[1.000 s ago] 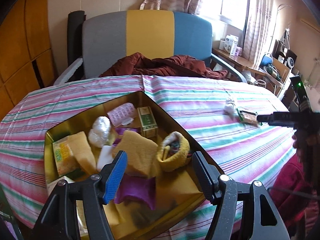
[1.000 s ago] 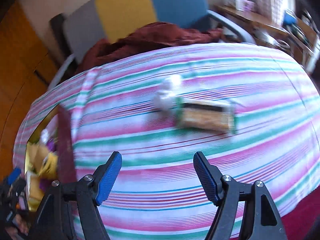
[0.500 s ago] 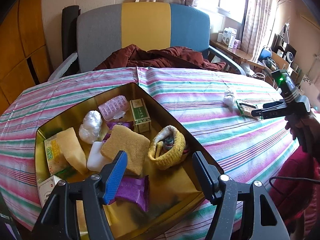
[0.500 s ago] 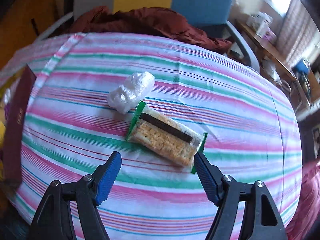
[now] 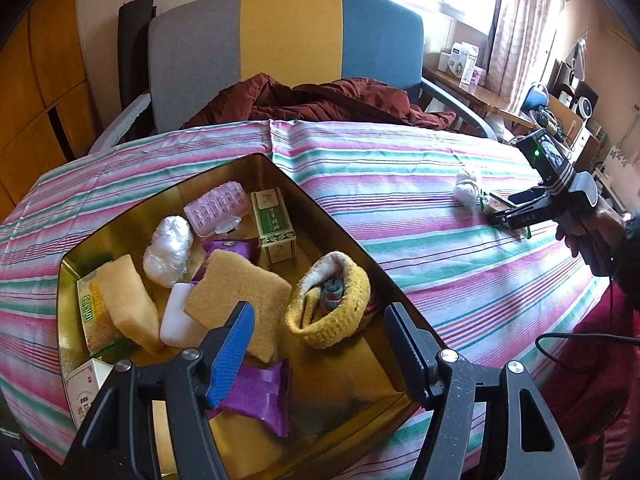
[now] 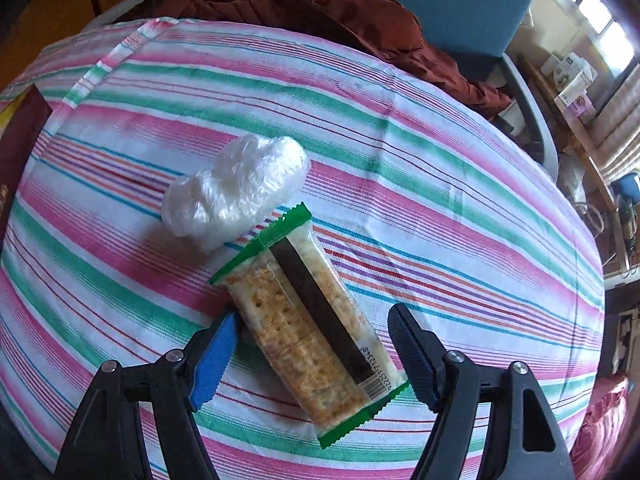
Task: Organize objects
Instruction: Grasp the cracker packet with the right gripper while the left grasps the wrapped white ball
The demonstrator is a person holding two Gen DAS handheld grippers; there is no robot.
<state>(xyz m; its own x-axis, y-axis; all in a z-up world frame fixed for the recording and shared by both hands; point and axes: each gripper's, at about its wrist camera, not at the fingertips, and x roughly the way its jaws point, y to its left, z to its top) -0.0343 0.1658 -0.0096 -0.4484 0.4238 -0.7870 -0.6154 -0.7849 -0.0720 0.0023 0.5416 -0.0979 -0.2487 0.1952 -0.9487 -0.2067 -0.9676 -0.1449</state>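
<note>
Striped cloth in pink, green and white covers the table (image 5: 400,208), with a grey, yellow and blue chair (image 5: 288,36) behind its far edge and a dark red garment (image 5: 320,100) heaped on the seat.

From the left wrist view, a gold tin (image 5: 332,232) sits toward the table's near left corner. Inside it lie a green box (image 5: 274,224) with printing too small to read, a pink ridged pack (image 5: 216,206), a white plastic wad (image 5: 168,250), two yellow sponges (image 5: 240,300), a rolled yellow sock (image 5: 332,304) and a purple packet (image 5: 260,396). The left gripper (image 5: 320,352) hangs over the tin's near edge, jaws partly open and holding nothing. Toward the table's right edge a hand (image 5: 588,228) carries the right gripper (image 5: 516,208) down at the cracker packet (image 5: 496,204).

From the right wrist view, that cracker packet (image 6: 316,320) (clear wrap, green crimped ends) lies flat on the cloth (image 6: 440,184); its barcode digits read roughly 922..., though not surely. A crumpled clear plastic bag (image 6: 236,196) touches its far end. The right gripper (image 6: 312,340) straddles the packet's near half, jaws closing; the blue finger (image 6: 212,356) sits just beside the wrap and the other stands apart.
</note>
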